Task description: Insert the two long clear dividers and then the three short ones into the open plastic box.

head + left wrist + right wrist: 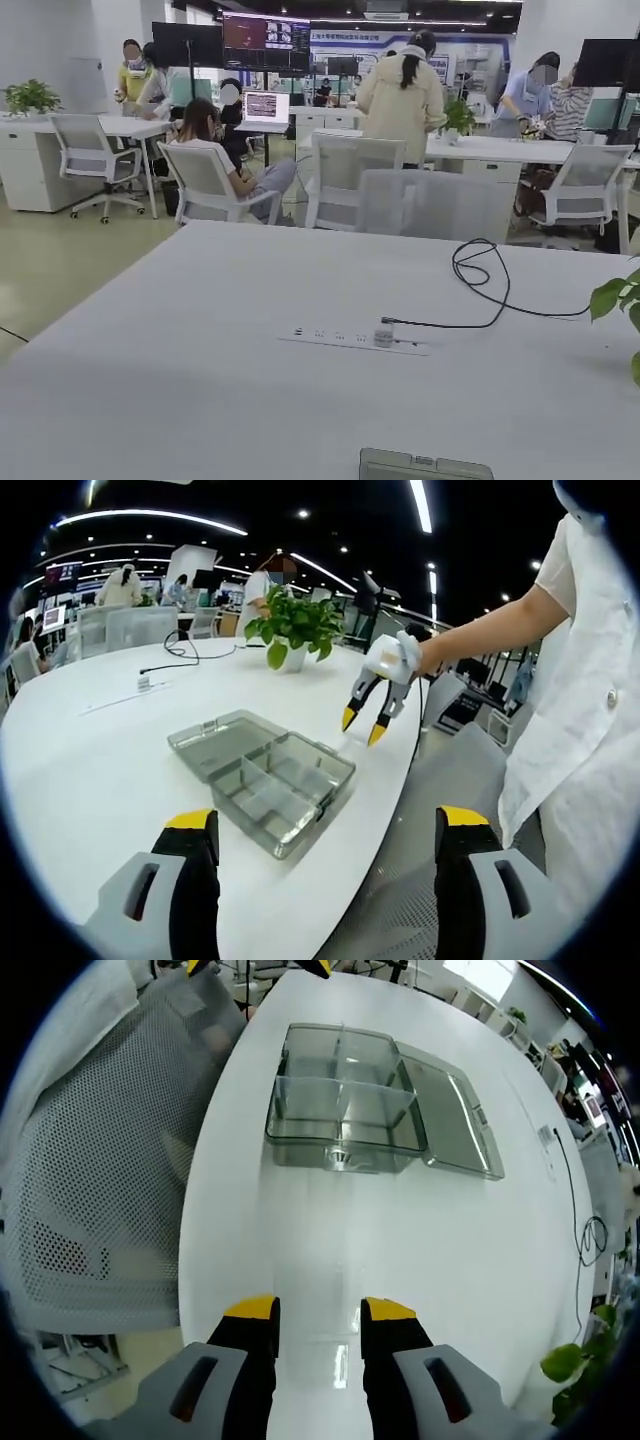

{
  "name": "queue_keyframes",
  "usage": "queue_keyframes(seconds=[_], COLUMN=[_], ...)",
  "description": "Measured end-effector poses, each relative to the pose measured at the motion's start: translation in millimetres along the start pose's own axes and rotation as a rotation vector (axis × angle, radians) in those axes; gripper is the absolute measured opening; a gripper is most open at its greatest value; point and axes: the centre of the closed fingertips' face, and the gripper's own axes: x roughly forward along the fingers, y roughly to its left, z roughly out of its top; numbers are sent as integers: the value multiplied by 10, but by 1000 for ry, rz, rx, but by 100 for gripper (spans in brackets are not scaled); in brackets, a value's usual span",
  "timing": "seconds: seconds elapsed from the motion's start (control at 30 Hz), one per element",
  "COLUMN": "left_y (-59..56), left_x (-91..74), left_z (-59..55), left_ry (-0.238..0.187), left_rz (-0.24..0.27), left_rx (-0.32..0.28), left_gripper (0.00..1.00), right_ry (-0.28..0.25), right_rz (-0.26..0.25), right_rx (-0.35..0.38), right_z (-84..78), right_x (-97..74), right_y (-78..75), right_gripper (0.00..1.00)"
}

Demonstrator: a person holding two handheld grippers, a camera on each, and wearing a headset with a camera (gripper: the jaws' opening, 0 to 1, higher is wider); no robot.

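Open-plan office is being seen beyond a wide white surface (200,400), with people sitting and standing at desks further back. Head view, left to right: a white power strip (355,338) is lying flat, a black cable (480,285) is looping away from it, and green leaves (622,298) are hanging in at the right edge.

Left gripper view: the left claw (325,822) is being held wide open, with nothing between its jaws. The plastic box (285,785) is sitting just ahead, near the surface's edge, with its lid (215,742) lying open and flat on the far-left side. A potted plant (290,625) is standing behind it. To the right of the box, the right claw (362,725) is being carried by a hand (400,658), tips down and spread apart, empty. A white garment (590,710) is showing at the far right.

Right gripper view: a mesh chair (100,1180) is standing at the left. The box is sitting up the middle, with clear dividers (340,1080) standing crossed inside it. How many dividers there are cannot be told. The right claw's jaws are being held a modest gap apart, gripping nothing, well short of the box.
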Motion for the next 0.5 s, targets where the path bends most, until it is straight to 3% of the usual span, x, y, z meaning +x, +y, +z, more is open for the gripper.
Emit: queue_keyframes(seconds=[0.17,0.5], left_y=[2,-26], left_x=[6,20], left_z=[29,178], left_ry=[-1,-42], left_rz=[-1,-17], left_rx=[-13,-51], left_gripper=[91,87], right_ry=[-33,-88], right_rz=[-40,-121], right_rx=[5,4], right_z=[131,401], right_x=[-160,-494], right_y=[-15,-20], right_gripper=[33,33])
